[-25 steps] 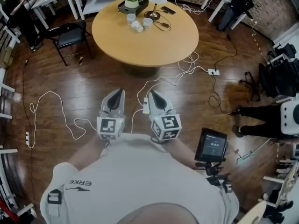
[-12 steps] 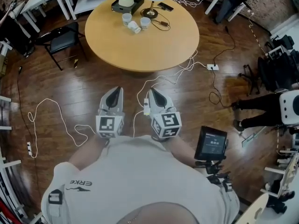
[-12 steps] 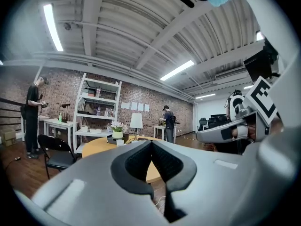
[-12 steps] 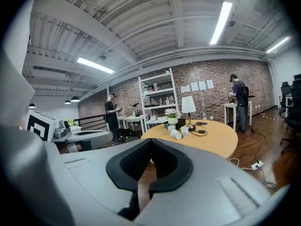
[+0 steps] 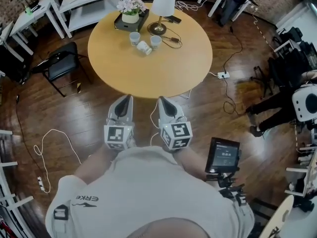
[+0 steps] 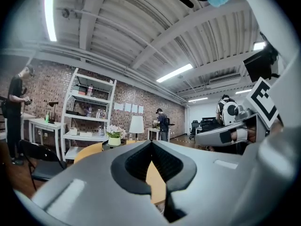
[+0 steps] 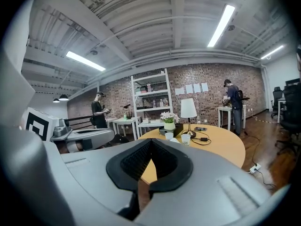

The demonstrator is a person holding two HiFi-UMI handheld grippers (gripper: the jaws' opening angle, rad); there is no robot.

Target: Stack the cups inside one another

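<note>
Three white cups stand in a cluster at the far side of the round wooden table: one upright cup, one upright cup, and one cup lying on its side. The right gripper view shows them small and far off, around the upright cup. My left gripper and right gripper are side by side over the floor, just short of the table's near edge. Both point at the table, are shut and hold nothing. The cups are far beyond them.
A lamp, a flower pot on a black tray, and a cable lie by the cups. A black chair stands left of the table. Cords and a power strip run across the floor. A tablet on a stand is at my right.
The table and cups have come closer in the head view as I moved toward them. Both grippers stayed shut and side by side, now reaching the table's near edge.
</note>
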